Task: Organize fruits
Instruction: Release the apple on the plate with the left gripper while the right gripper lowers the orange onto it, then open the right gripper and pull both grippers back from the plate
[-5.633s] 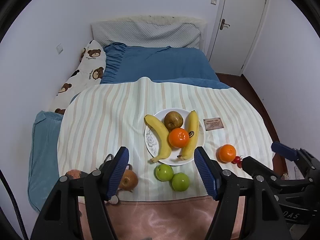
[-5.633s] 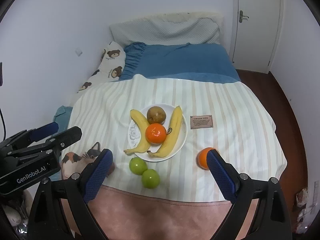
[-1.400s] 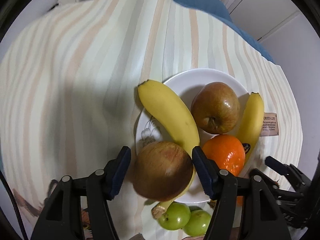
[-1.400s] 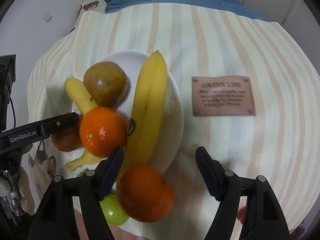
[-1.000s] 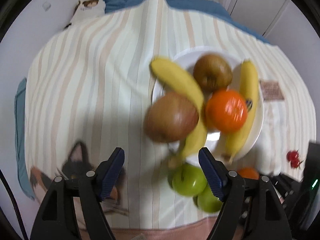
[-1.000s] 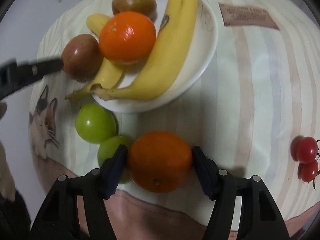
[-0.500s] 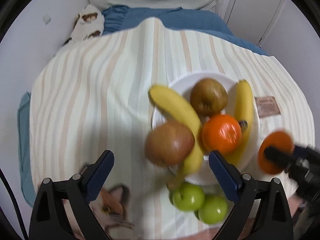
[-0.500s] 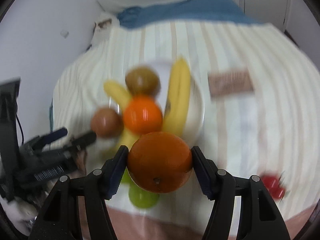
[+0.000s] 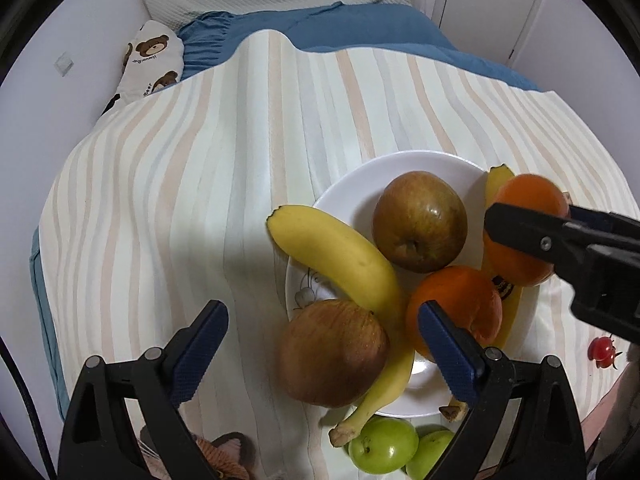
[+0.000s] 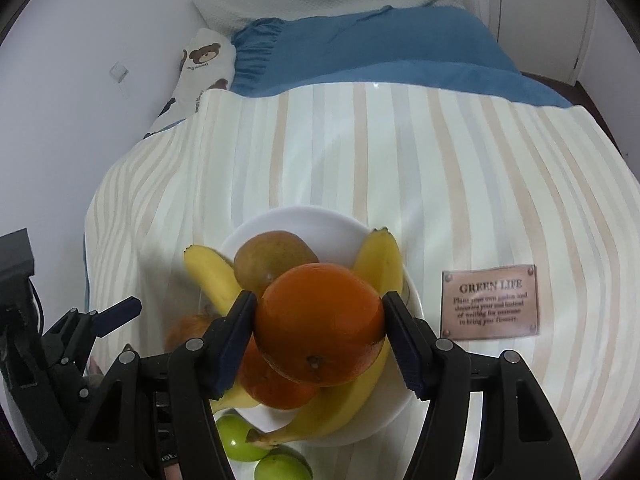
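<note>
A white plate [image 9: 362,182] on the striped cloth holds two bananas [image 9: 340,254], a brown pear [image 9: 420,220], an orange [image 9: 454,300] and a reddish apple [image 9: 332,358] at its near left rim. My left gripper [image 9: 320,340] is open and empty, just above the apple. My right gripper [image 10: 318,332] is shut on a second orange [image 10: 320,324] and holds it above the plate [image 10: 296,220], over the right banana; it also shows in the left wrist view [image 9: 524,236]. Two green apples [image 9: 384,444] lie on the cloth in front of the plate.
Small red tomatoes [image 9: 602,348] lie on the cloth right of the plate. A brown label [image 10: 490,300] is sewn on the cloth at right. A blue bedsheet [image 10: 360,48], pillow and bear-print pillow [image 10: 200,68] lie beyond. A cat print [image 9: 224,456] shows at the near edge.
My left gripper set the reddish apple on the plate's rim, opened and drew back. My right gripper lifted the orange from the cloth and carried it over the plate.
</note>
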`<control>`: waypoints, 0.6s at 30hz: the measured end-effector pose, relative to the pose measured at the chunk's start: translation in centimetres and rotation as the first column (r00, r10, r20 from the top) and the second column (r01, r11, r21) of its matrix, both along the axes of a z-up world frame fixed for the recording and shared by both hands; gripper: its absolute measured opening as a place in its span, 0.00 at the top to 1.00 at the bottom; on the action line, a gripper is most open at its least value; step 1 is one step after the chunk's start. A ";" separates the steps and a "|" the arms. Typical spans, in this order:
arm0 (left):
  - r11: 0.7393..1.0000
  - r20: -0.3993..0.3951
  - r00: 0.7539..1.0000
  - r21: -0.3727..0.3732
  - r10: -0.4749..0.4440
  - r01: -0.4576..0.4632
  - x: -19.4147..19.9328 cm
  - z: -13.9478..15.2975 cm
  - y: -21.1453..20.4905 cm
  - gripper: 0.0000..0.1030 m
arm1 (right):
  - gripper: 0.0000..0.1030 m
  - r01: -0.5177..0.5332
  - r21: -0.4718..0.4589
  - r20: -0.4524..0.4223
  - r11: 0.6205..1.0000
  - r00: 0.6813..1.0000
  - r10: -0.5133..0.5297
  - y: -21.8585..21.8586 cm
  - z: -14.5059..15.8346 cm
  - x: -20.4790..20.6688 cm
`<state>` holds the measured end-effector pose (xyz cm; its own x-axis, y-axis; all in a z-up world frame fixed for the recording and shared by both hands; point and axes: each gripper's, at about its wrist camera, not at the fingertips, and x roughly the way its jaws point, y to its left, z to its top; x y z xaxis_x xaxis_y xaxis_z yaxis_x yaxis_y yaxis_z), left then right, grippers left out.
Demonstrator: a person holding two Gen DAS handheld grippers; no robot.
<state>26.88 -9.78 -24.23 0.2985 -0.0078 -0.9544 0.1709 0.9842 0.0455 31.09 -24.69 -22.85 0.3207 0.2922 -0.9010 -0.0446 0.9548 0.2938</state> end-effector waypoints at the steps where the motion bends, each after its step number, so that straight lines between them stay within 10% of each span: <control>1: 1.000 -0.005 1.000 -0.001 0.000 0.000 0.0 -0.2 0.0 0.06 | 0.35 0.003 0.003 0.000 1.000 1.000 -0.003 -0.1 0.1 -0.1; 18: 0.998 -0.021 0.999 -0.033 0.049 -0.049 0.4 -0.2 1.0 0.06 | 0.26 0.018 -0.006 -0.012 1.000 1.000 -0.018 0.0 1.1 0.3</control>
